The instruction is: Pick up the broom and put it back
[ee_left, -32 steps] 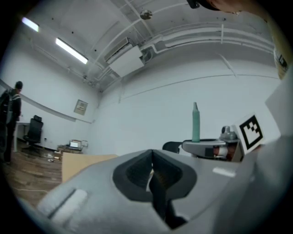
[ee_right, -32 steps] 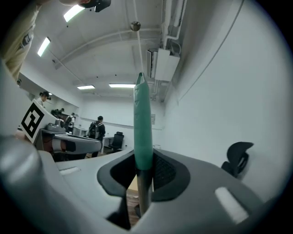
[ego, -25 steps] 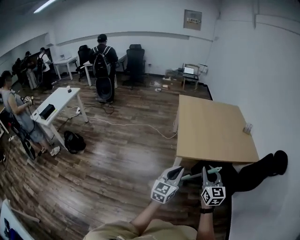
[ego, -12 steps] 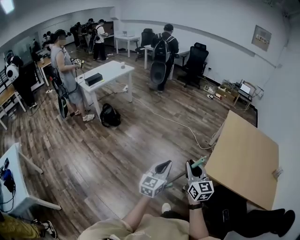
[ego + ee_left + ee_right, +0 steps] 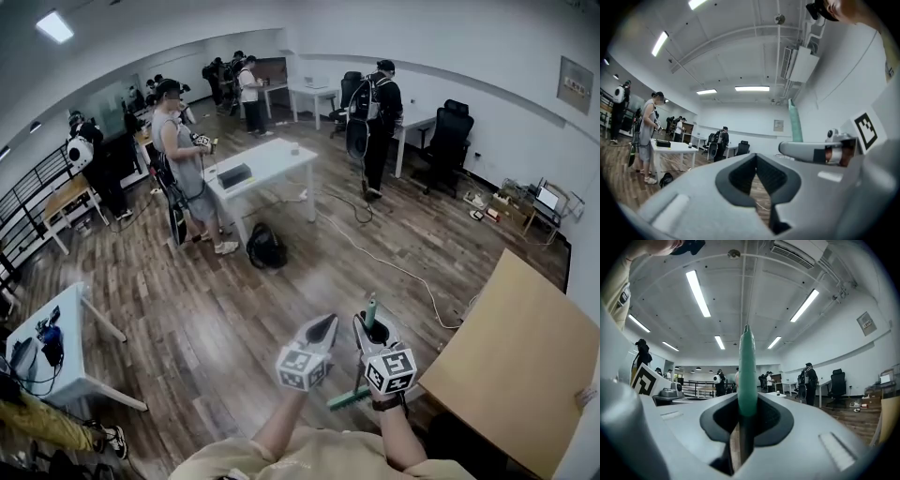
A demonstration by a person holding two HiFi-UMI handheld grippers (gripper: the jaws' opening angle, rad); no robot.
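The broom shows only as its green handle, which sticks up past my right gripper and comes out again below it toward my body. In the right gripper view the handle stands upright between the jaws, and that gripper is shut on it. My left gripper hangs just left of the right one, level, shut and holding nothing. In the left gripper view its tips meet, with the green handle at the right. The broom head is hidden.
A light wooden table is close at my right. A white desk with a person beside it stands ahead, with a black bag and a cable on the floor. Another white table is at lower left.
The view has swung left: the wooden table slid from the middle to the right edge. Both grippers travelled along with the broom handle, which now points more upright.
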